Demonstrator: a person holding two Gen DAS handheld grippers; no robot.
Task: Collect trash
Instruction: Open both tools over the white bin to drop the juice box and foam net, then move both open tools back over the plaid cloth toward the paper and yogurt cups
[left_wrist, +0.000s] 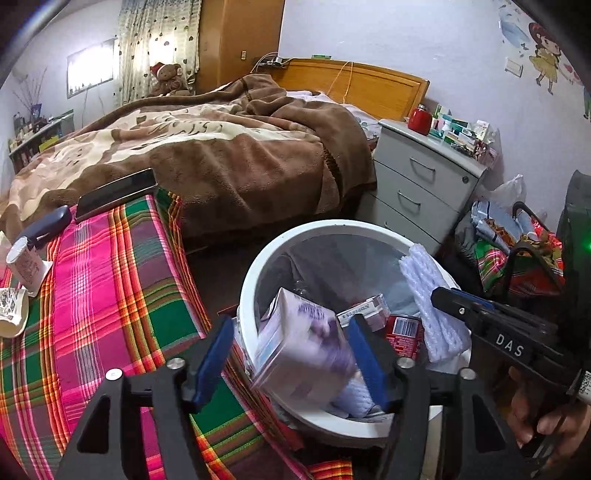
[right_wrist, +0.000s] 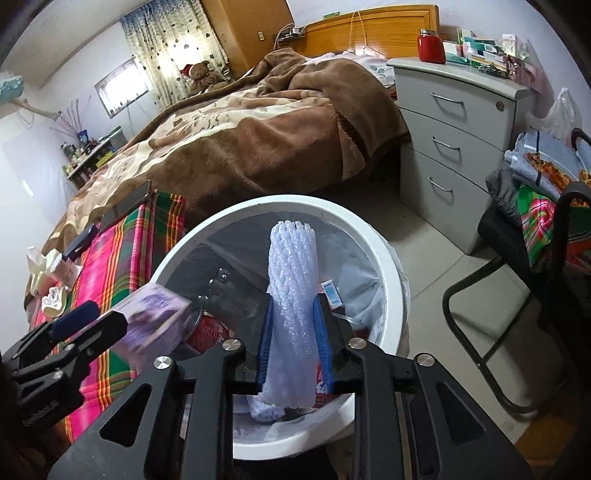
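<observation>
Left wrist view puts your left tongs (left_wrist: 291, 363) over the near rim of the white bin (left_wrist: 255, 266). The purple carton (left_wrist: 303, 350) sits blurred between their blue pads; a clear gap shows at the left pad, so they are released, though I cannot tell whether the right pad touches it. At 3 o'clock your right tongs (right_wrist: 293, 339) come in above the bin, with the white foam net (right_wrist: 291, 291) standing upright between the pads. Whether those pads press it or only flank it, I cannot tell. Inside the bin lie a red can (left_wrist: 404, 332) and a cigarette pack (left_wrist: 365, 310) on a clear liner.

At 9 o'clock of the bin, a pink and green plaid cloth (left_wrist: 110, 288) covers a low surface carrying a paper cup (left_wrist: 26, 266), a dark phone (left_wrist: 114, 194) and crumpled wrappers (left_wrist: 13, 310). At 12 o'clock stands the bed (left_wrist: 221, 147) under a brown blanket, with a wooden headboard and a teddy bear (left_wrist: 168, 79) beyond. A grey drawer unit (left_wrist: 421, 177) stands at 1 o'clock, cluttered on top; a chair (right_wrist: 517, 258) piled with clothes is at 3 o'clock on the tiled floor.
</observation>
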